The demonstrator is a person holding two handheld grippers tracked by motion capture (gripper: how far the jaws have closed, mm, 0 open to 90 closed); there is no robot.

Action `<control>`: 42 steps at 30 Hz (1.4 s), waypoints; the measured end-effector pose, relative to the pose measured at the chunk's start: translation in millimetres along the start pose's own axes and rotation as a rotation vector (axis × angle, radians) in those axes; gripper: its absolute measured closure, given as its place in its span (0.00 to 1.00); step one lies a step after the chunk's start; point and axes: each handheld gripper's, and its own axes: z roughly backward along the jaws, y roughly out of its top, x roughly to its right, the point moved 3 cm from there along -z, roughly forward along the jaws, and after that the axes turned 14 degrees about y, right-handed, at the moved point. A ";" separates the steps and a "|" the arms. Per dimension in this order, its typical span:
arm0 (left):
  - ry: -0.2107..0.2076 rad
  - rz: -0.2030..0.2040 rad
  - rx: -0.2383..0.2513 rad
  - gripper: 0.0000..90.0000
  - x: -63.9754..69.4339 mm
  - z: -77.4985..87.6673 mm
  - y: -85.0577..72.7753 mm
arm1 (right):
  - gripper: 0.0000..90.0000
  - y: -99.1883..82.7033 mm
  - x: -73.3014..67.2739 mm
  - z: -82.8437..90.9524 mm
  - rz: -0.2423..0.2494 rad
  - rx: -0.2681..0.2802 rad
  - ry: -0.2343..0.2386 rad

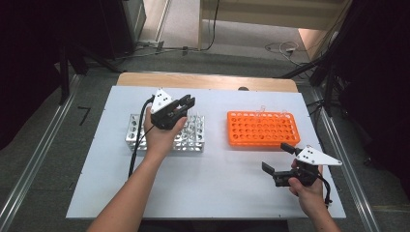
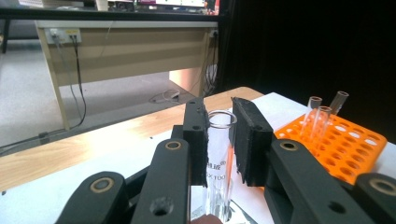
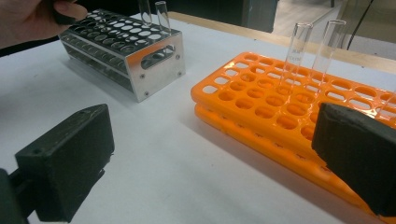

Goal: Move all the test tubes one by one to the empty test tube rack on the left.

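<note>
White bench (image 1: 217, 193) is carrying two racks, and a glass tube (image 2: 218, 154) is sitting upright between the left tongs (image 2: 219, 135), clamped tight, right over the metal rack (image 1: 133, 130). Right tongs (image 1: 278, 162) are hanging wide open and empty near the orange rack (image 1: 261, 128).

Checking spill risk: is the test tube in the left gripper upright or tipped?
Upright: the test tube stands vertically between the left gripper's jaws, rim up.

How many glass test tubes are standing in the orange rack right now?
3, all at the far end of the orange rack: tube one, tube two, tube three. More may sit out of the left gripper view.
</note>
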 end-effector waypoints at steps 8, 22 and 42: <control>0.022 0.023 -0.016 0.85 -3.3 -10.0 -3.9 | 0.00 0.7 -0.2 0.7 0.001 0.005 0.004; 0.044 0.018 -0.086 0.85 0.2 -20.3 -11.4 | 0.00 2.1 0.4 3.7 -0.003 0.015 0.004; 0.051 -0.002 -0.149 0.84 3.9 -23.8 -18.2 | 0.00 2.4 0.0 4.0 0.001 0.016 0.006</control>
